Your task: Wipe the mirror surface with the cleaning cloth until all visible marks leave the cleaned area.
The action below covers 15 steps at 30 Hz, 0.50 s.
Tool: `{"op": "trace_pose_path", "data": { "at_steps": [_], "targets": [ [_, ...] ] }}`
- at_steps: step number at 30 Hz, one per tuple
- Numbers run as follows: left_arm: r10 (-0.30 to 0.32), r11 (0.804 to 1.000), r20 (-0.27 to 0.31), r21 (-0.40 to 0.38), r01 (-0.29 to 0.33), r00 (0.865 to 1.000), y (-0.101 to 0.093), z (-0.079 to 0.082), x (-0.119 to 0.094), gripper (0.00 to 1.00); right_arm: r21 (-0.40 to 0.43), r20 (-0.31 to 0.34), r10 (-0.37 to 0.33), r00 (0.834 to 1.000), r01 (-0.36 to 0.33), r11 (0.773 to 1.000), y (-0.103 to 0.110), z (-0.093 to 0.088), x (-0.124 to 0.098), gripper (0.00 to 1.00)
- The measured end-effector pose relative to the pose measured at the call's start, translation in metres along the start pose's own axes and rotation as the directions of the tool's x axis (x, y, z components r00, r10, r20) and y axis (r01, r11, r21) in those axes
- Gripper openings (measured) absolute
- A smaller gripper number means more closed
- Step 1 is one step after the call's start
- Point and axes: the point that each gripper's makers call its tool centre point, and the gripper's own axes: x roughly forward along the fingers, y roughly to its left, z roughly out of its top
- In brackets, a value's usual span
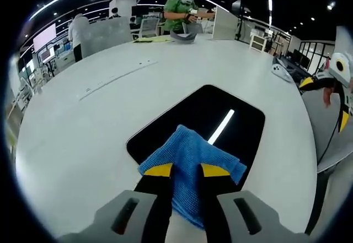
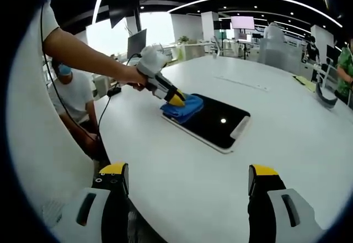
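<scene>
On the white table (image 2: 287, 144) lies the dark mirror (image 2: 218, 123). The left gripper (image 1: 180, 170), jaws clamped on the blue cloth (image 1: 185, 152), presses it at one end; wiping seems underway. Next, sweep across. The right gripper (image 2: 187, 183) hangs wide open, empty.

A large white round table (image 1: 83, 138) is seen, with a person in a green top (image 1: 181, 11) standing at its far edge beside a dark curved object (image 1: 185, 36). A white game controller (image 1: 281, 71) is laid near the rim. In the right gripper view, a seated person in white (image 2: 71, 97) is shown beside the table.
</scene>
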Motion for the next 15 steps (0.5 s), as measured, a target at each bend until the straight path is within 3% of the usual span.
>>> {"op": "trace_pose_path", "data": {
  "at_steps": [15],
  "targets": [
    [-0.01, 1.0, 0.021, -0.011, 0.01, 1.0, -0.0061, -0.0044, -0.0032, 0.19, -0.003, 0.0, 0.002, 1.0, -0.002, 1.0, 0.0011, -0.0014, 0.0001, 0.89]
  ]
}}
